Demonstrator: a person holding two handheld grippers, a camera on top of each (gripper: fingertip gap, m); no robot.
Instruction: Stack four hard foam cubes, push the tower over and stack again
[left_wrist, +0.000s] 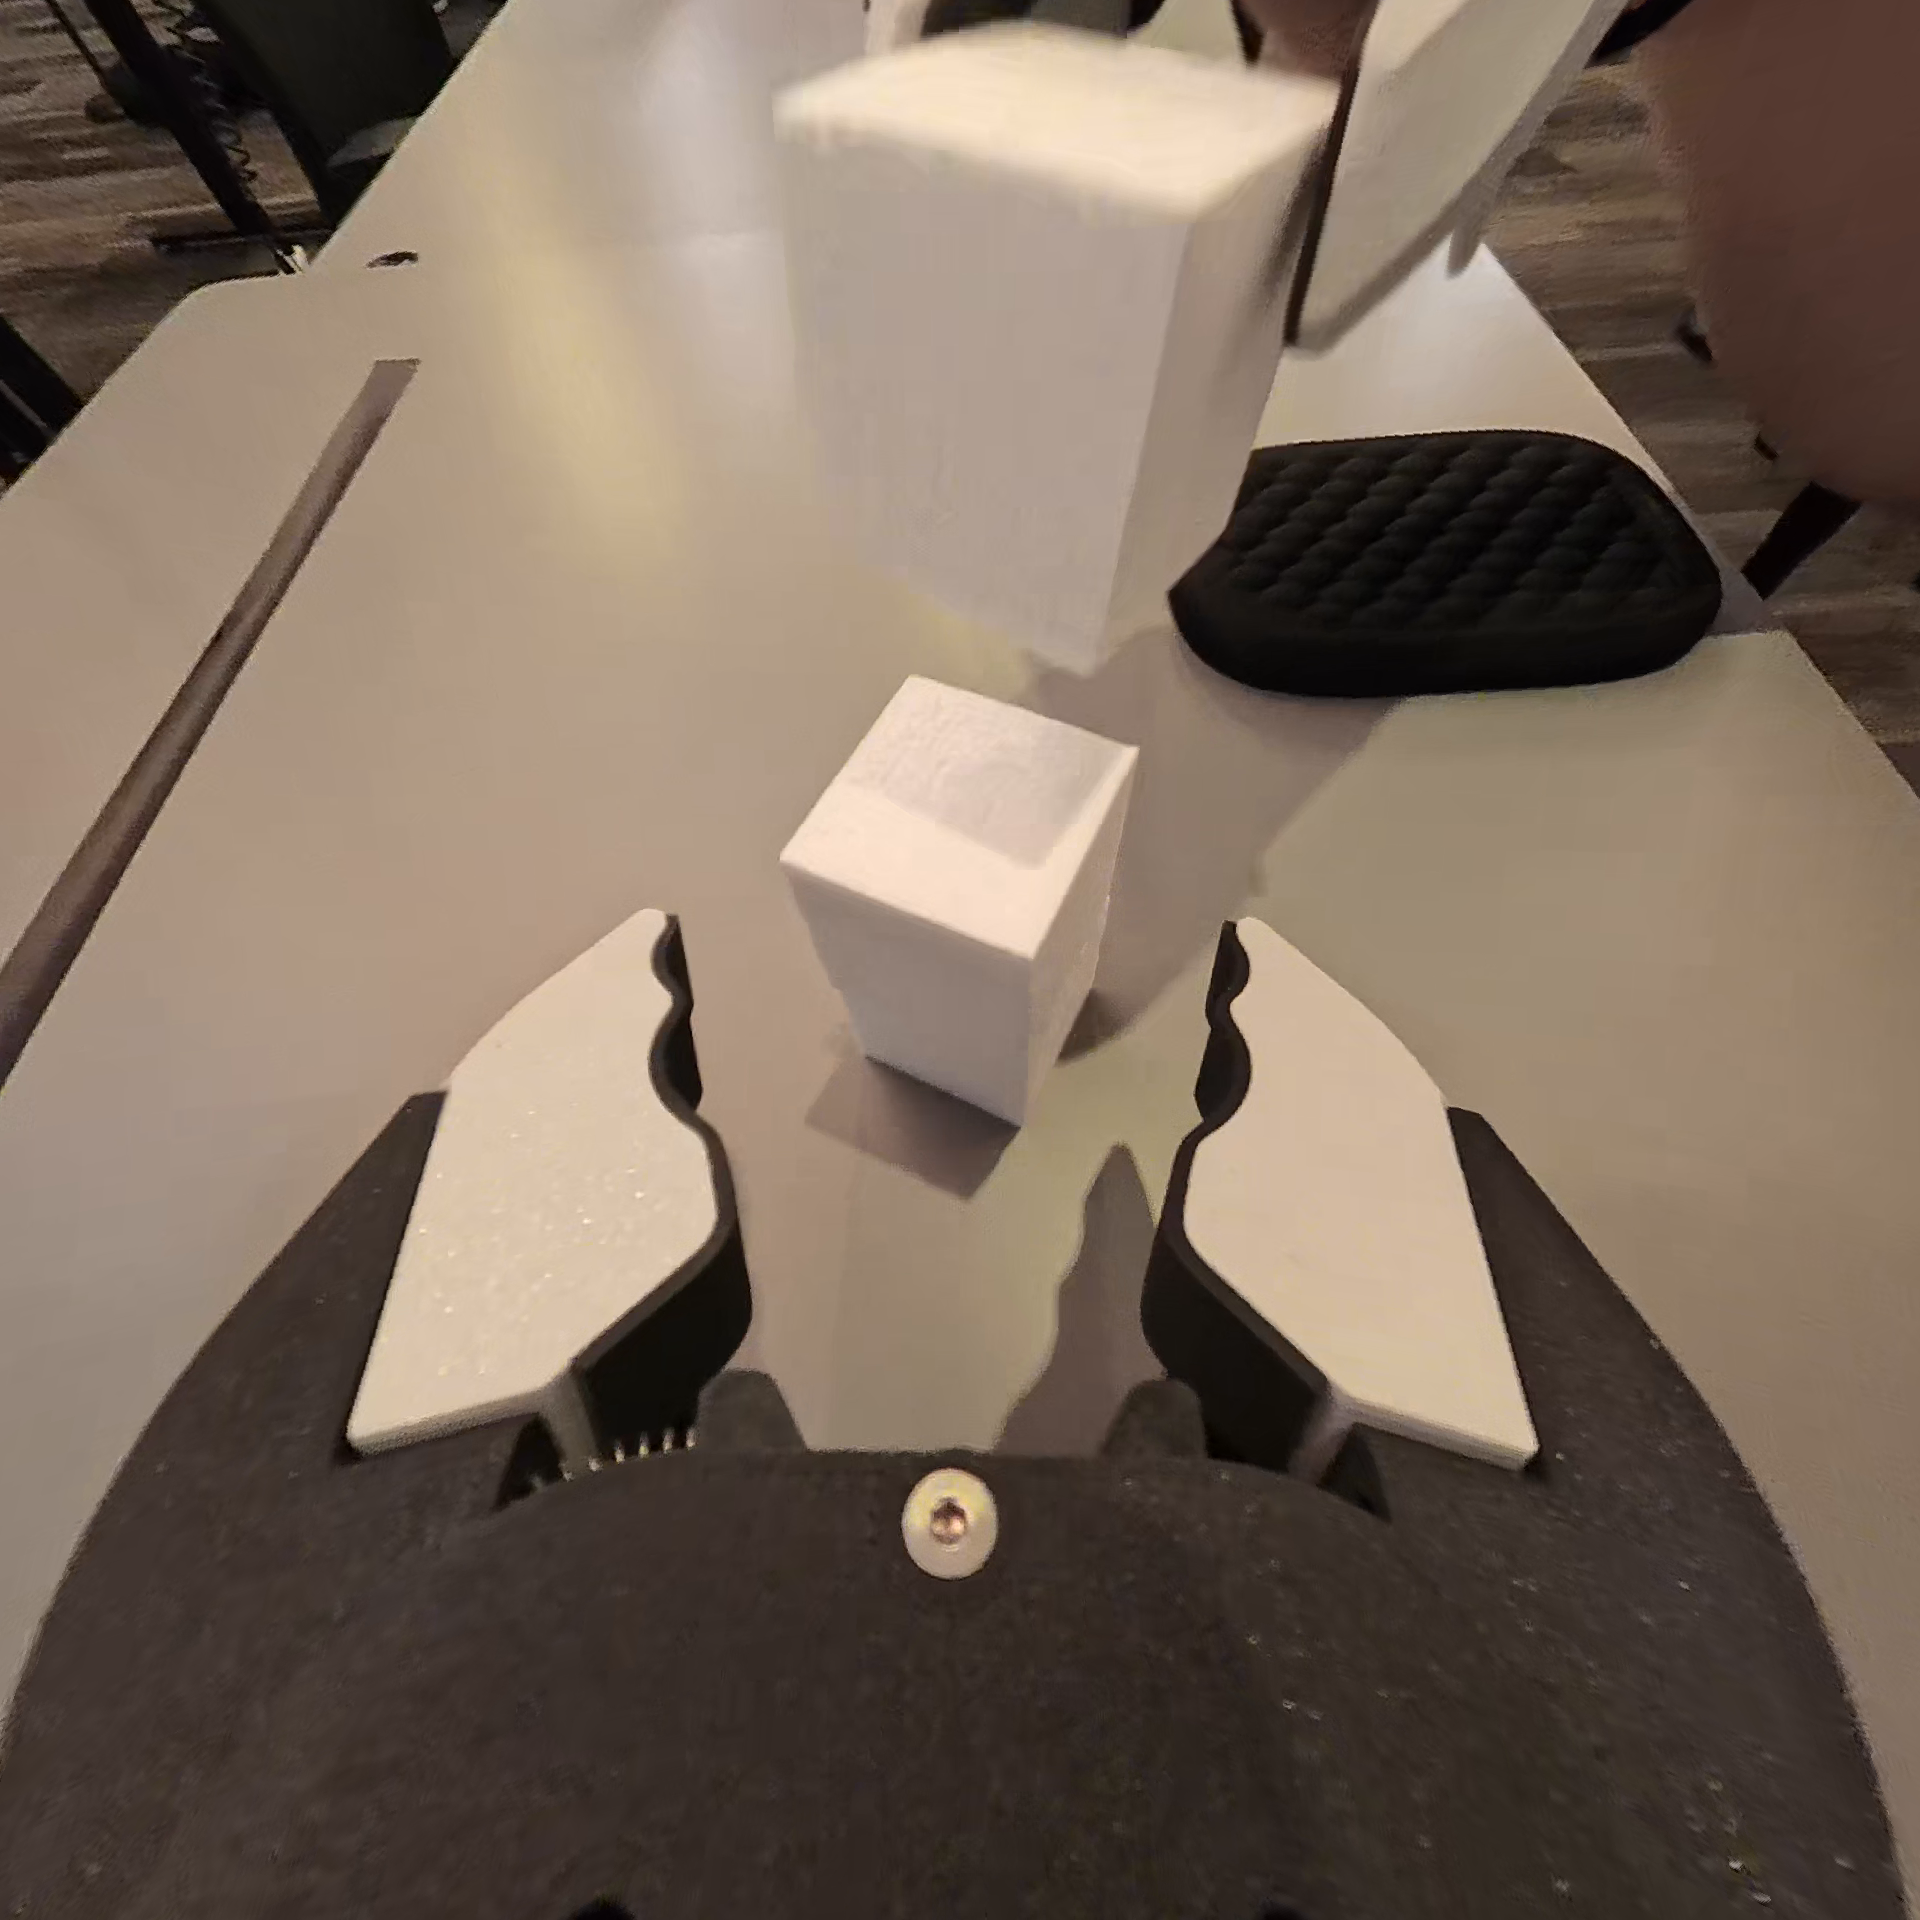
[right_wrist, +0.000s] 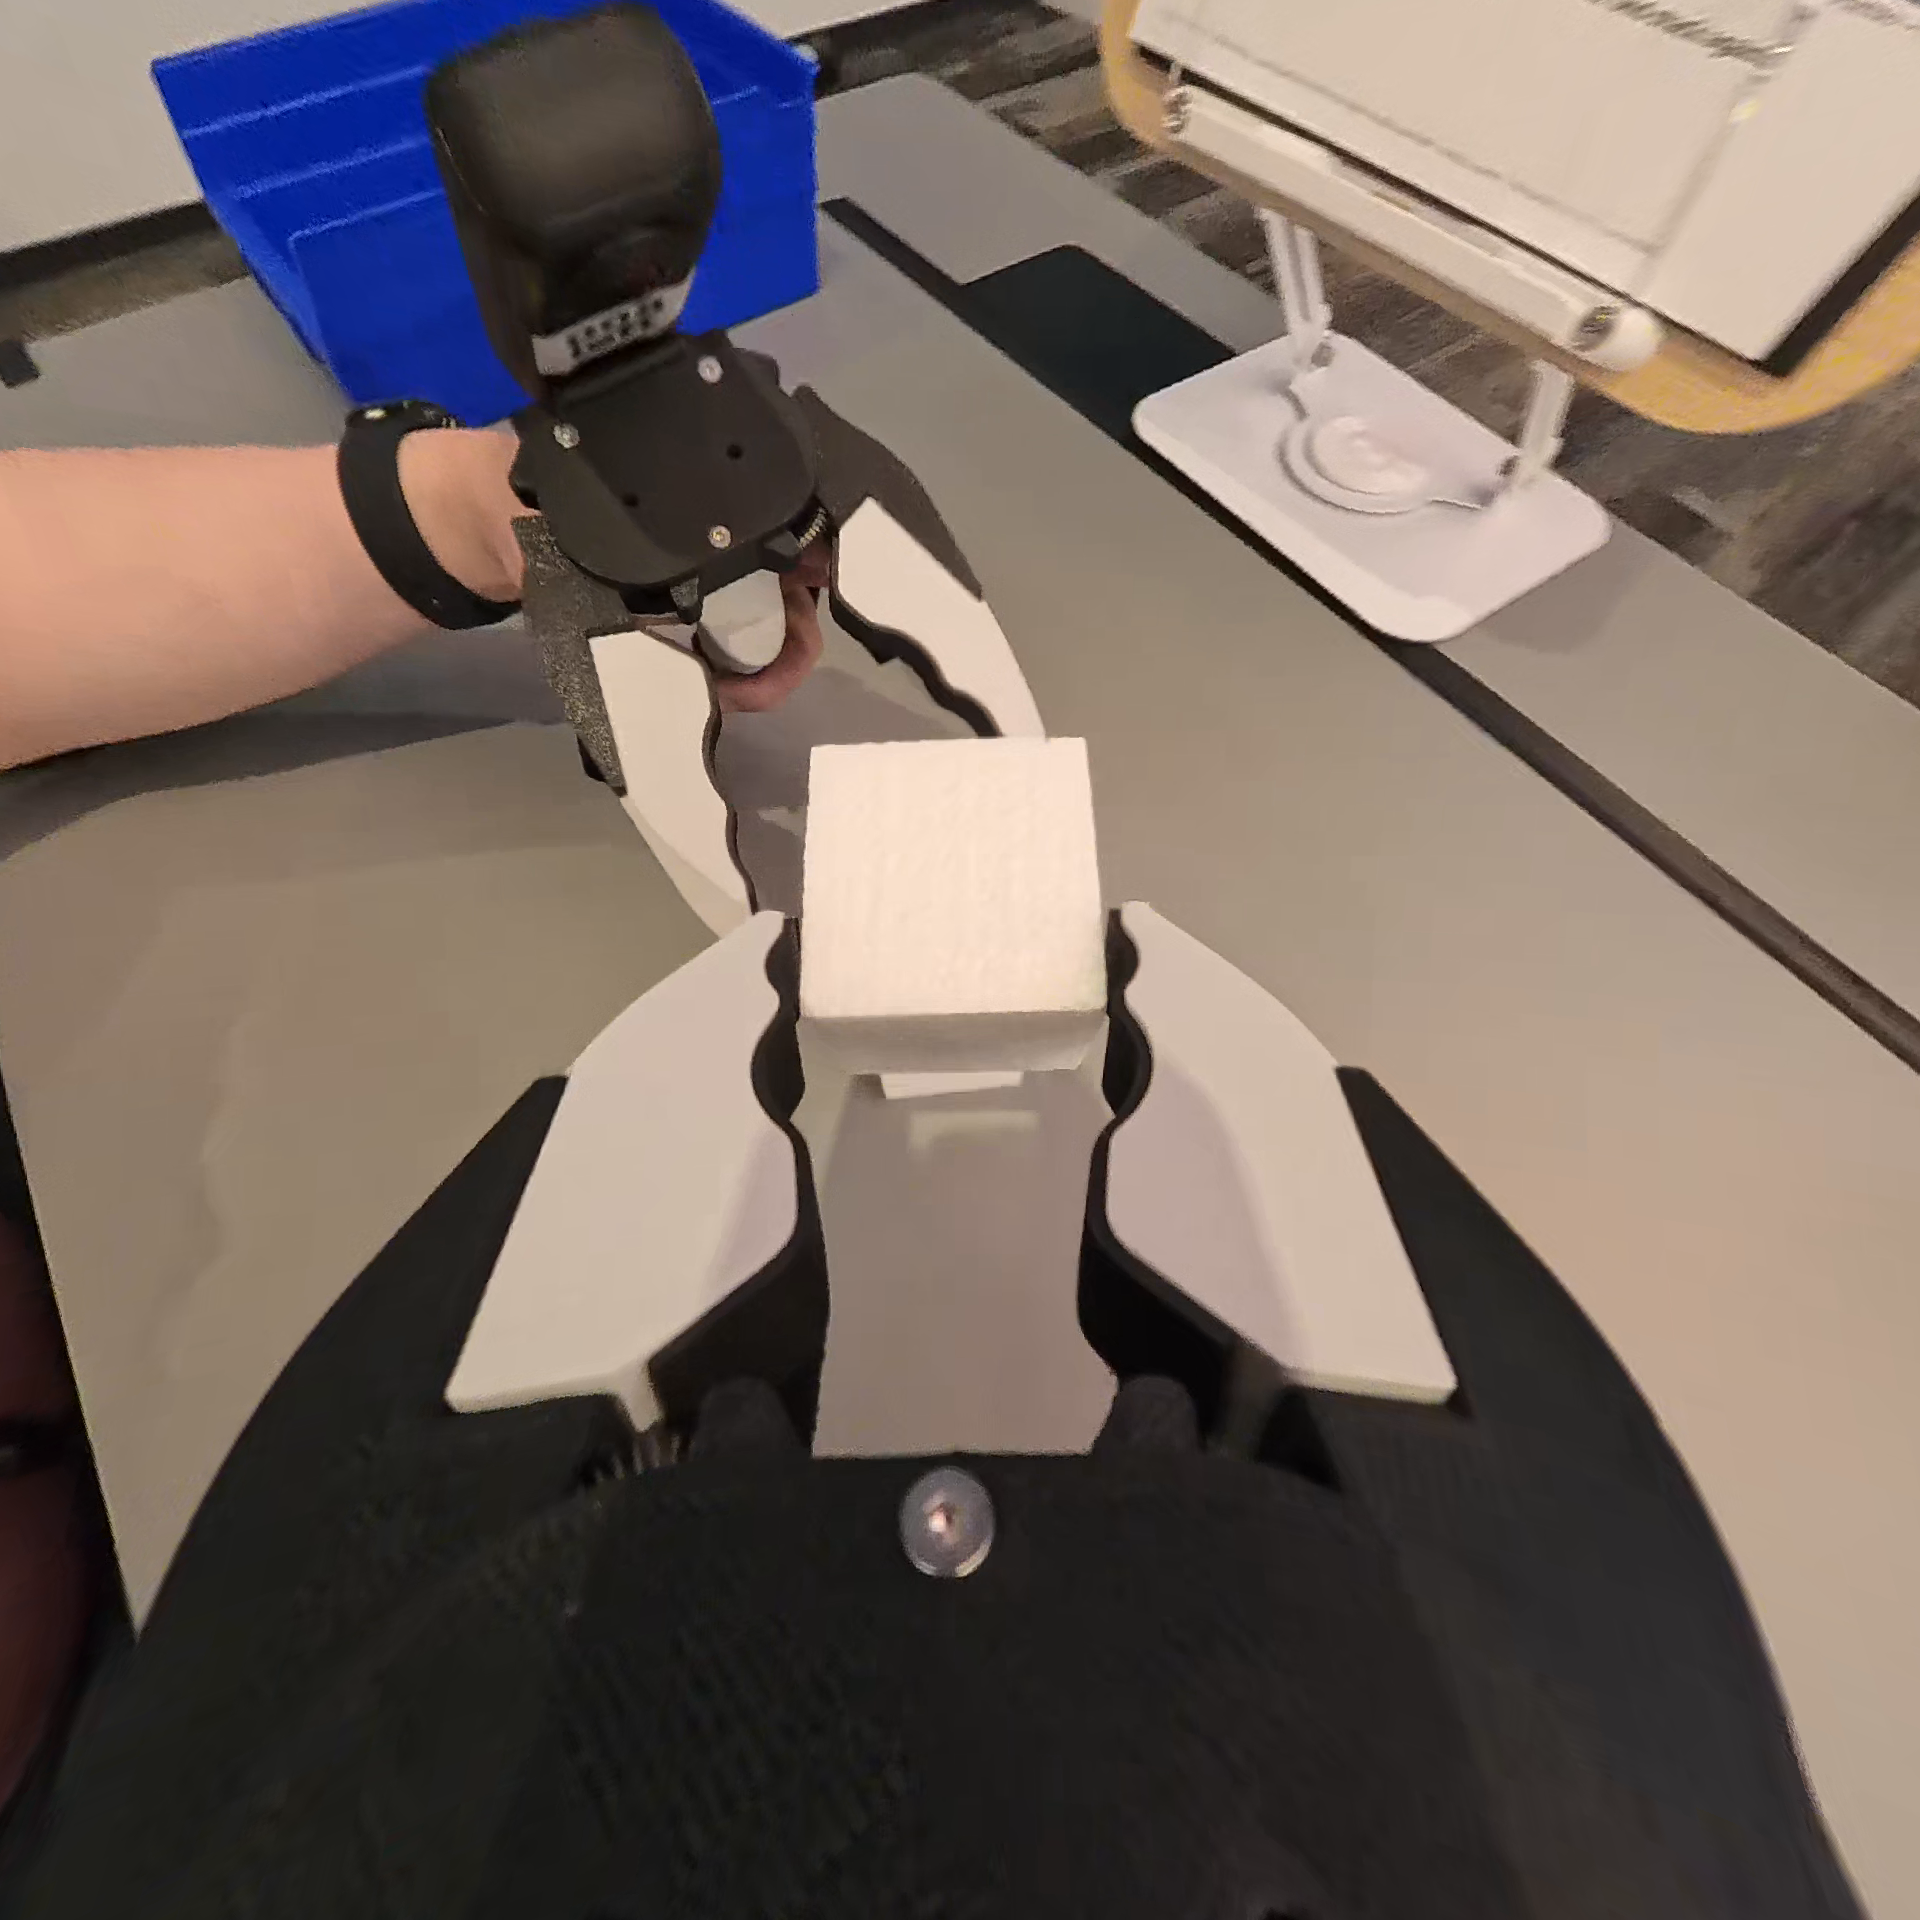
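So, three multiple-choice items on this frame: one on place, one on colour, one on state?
1. The cube in the right gripper is:
A on the floor
B in the air over the stack
C lying beside the stack

2. The bin is:
A red
B green
C blue

3. The left gripper is:
A open and empty
B shut on a cube
C shut on nothing

Answers:
1 B, the right wrist view shows the stack below the held cube.
2 C, its walls are plainly blue.
3 A, its fingers stand wide apart, short of the stack.
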